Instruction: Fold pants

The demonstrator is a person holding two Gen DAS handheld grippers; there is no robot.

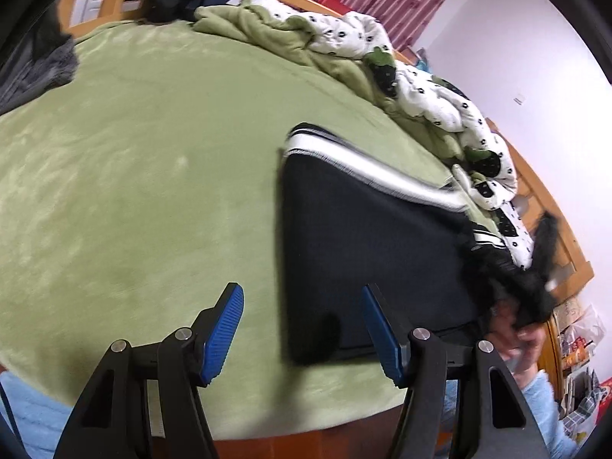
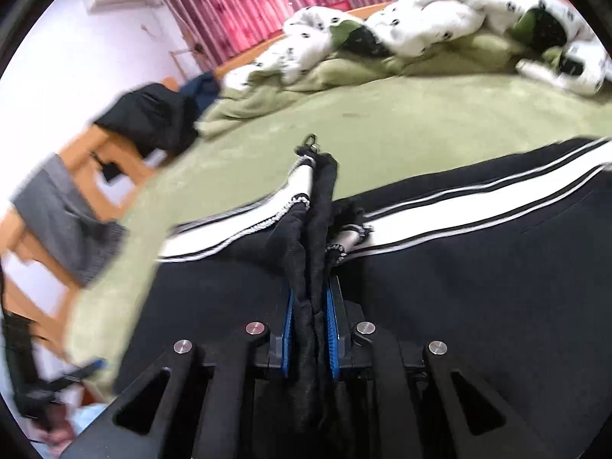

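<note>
Black pants (image 1: 367,252) with white side stripes lie folded on the green bed cover (image 1: 153,191). My left gripper (image 1: 302,329) is open and empty, just above the bed's near edge by the pants' left corner. My right gripper (image 2: 310,329) is shut on a bunched fold of the pants (image 2: 478,279) and lifts it; a drawstring end sticks up beyond the fingertips. In the left wrist view the right gripper is a dark blur at the pants' right end (image 1: 528,290).
A rumpled white-and-green quilt (image 1: 382,61) lies along the far side of the bed. Dark clothes hang on a wooden frame (image 2: 145,118) at the left. Red curtains (image 2: 237,0) and white walls stand behind. Shelves with clutter (image 1: 573,355) are at the right.
</note>
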